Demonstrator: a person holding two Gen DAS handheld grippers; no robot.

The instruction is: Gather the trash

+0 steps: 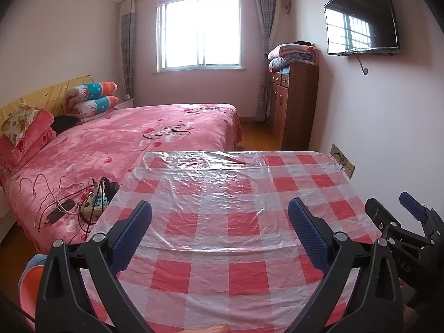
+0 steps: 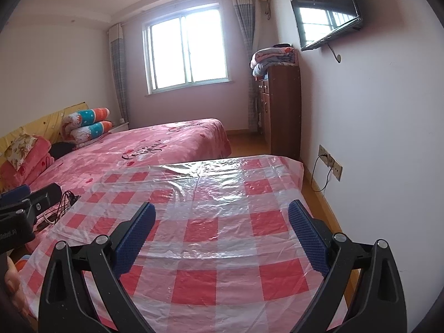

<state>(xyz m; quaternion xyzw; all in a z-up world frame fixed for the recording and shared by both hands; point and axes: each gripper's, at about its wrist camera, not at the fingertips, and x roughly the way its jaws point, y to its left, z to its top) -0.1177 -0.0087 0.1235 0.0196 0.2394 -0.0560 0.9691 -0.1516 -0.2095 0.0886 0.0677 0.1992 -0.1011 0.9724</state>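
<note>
Nearest the cameras, the left claw (image 1: 219,216) stands wide apart with nothing between its blue pads, low over the near part of the worktop (image 1: 244,274). The right claw (image 2: 219,216) is just as wide and just as empty, beside it toward the wall side of the worktop.

The worktop carries a red-and-white checked cloth with a clear plastic film (image 1: 211,177) spread over its far half. No trash shows on it in either view, so where the trash lies cannot be told from here. The likeliest slip is taking the wrinkled film for litter: a pinch would drag the cloth along with it.

Past the worktop's left edge, on the pink bed (image 1: 155,127), lies a power strip with tangled cables (image 1: 83,202). A claw sweeping that way in search of trash could snag a lead and pull the plugs.

Beyond the worktop's far right corner stand a wooden cabinet (image 1: 294,105) topped with folded blankets and a wall socket (image 2: 330,163) with a cord; neither looks like trash.
</note>
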